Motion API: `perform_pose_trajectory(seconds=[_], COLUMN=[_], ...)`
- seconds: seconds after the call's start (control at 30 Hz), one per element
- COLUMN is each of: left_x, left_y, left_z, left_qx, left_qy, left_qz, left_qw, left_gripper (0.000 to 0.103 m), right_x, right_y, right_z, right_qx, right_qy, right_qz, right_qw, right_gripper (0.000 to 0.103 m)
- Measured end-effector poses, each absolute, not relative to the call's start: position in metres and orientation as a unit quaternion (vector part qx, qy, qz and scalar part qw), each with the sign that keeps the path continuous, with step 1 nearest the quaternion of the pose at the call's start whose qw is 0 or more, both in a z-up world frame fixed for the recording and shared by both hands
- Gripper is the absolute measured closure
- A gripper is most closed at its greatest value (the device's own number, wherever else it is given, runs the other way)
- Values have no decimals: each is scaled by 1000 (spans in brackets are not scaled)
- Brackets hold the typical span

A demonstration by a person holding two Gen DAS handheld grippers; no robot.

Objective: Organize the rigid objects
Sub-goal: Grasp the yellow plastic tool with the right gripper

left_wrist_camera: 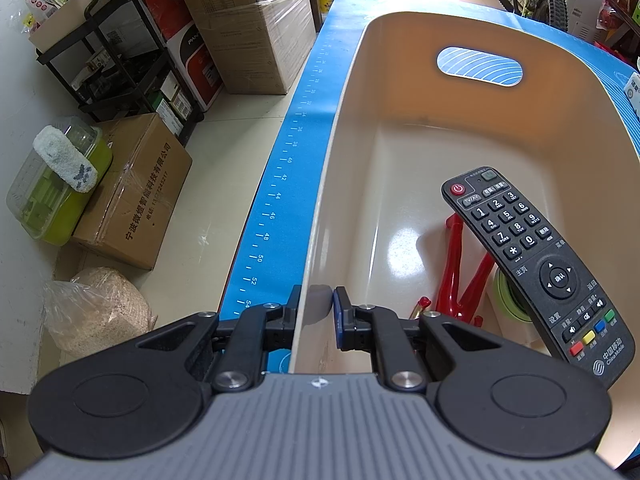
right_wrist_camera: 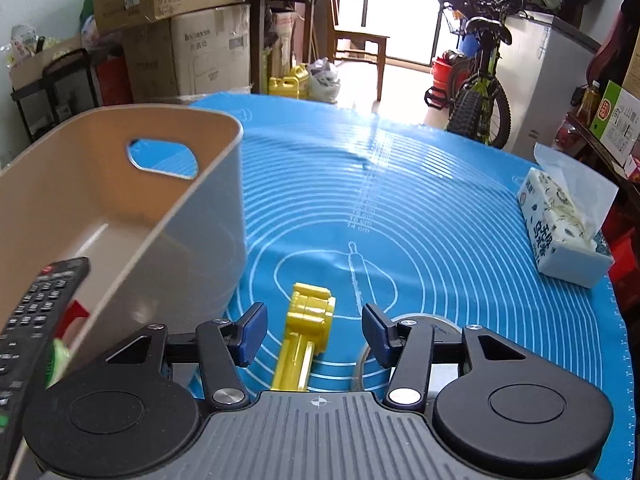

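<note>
My left gripper (left_wrist_camera: 316, 300) is shut on the near wall of a beige plastic bin (left_wrist_camera: 348, 92), one finger outside and one inside. In the bin a black remote control (left_wrist_camera: 536, 264) leans against the right wall, over a red tool (left_wrist_camera: 460, 276) and a green roll (left_wrist_camera: 506, 292). In the right wrist view my right gripper (right_wrist_camera: 314, 320) stands open low over the blue mat (right_wrist_camera: 440, 220). A yellow plastic tool (right_wrist_camera: 308, 312) lies lengthwise between its fingers, with a gap on each side. The bin (right_wrist_camera: 200, 208) and the remote (right_wrist_camera: 36, 320) are on the left.
A tissue pack (right_wrist_camera: 564, 228) lies at the mat's right edge. A round grey object (right_wrist_camera: 424, 322) sits partly hidden under my right finger. Cardboard boxes (left_wrist_camera: 256, 28) and a black rack (left_wrist_camera: 120, 60) stand on the floor to the left, and a bicycle (right_wrist_camera: 480, 92) stands beyond the table.
</note>
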State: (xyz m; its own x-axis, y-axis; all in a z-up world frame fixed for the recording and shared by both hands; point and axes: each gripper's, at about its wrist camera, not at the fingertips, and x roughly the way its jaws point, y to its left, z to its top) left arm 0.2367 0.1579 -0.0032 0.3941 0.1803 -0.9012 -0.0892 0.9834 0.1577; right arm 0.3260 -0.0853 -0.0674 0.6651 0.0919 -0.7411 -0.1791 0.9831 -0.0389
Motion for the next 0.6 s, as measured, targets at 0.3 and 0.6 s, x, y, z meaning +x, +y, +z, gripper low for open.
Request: perform_pose_trajectory(seconds=[0.3, 0.6], left_x=[237, 237], left_y=[157, 158], left_z=[-3, -3], left_qx=[43, 42], left_qy=[545, 545], left_qz=[81, 81], left_qw=[833, 834], left_gripper=[86, 86], right_x=[331, 317], right_y=[-78, -86], right_z=[-84, -65], right_qx=[-71, -52], right_qy=[419, 402], right_qz=[85, 82], right_qw=[901, 911], right_gripper=[69, 70])
